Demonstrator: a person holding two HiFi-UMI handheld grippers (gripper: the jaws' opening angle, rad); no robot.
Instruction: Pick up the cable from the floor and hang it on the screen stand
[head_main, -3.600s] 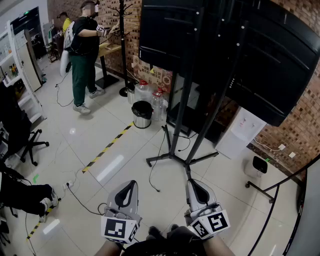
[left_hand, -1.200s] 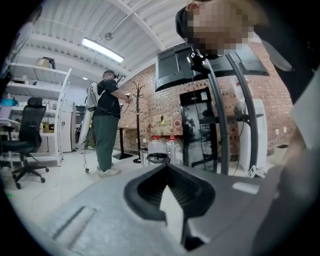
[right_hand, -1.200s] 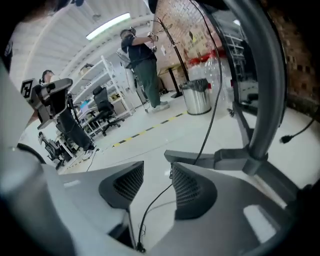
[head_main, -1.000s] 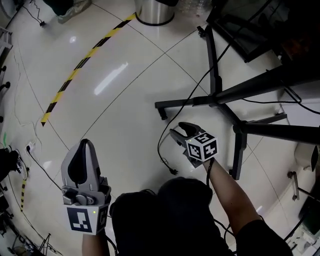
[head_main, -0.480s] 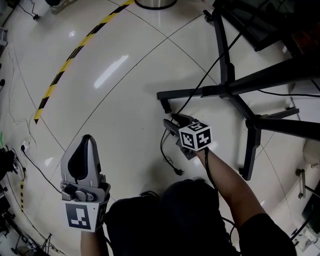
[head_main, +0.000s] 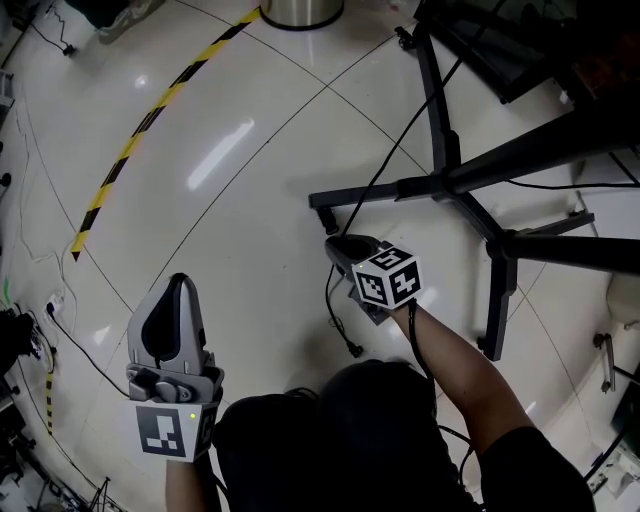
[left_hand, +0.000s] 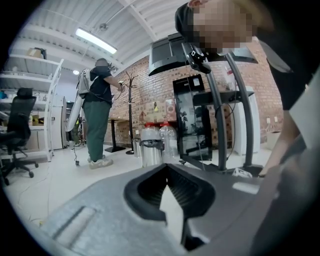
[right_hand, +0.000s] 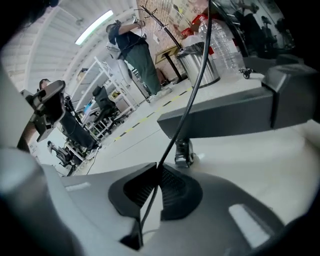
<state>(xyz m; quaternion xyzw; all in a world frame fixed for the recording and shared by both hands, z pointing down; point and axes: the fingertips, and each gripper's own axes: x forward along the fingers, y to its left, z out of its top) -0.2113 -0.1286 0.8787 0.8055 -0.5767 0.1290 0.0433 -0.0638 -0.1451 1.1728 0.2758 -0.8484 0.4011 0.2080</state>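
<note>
Down near the floor, your right tongs (head_main: 340, 245) were clamped on the black cable (right_hand: 176, 132), which ran up from between them toward the screen stand (head_main: 440, 185) just ahead. Your left tongs (head_main: 177, 285) were closed and empty, well apart.

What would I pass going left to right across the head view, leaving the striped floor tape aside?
left gripper → right gripper, shut on the black cable → screen stand base
</note>
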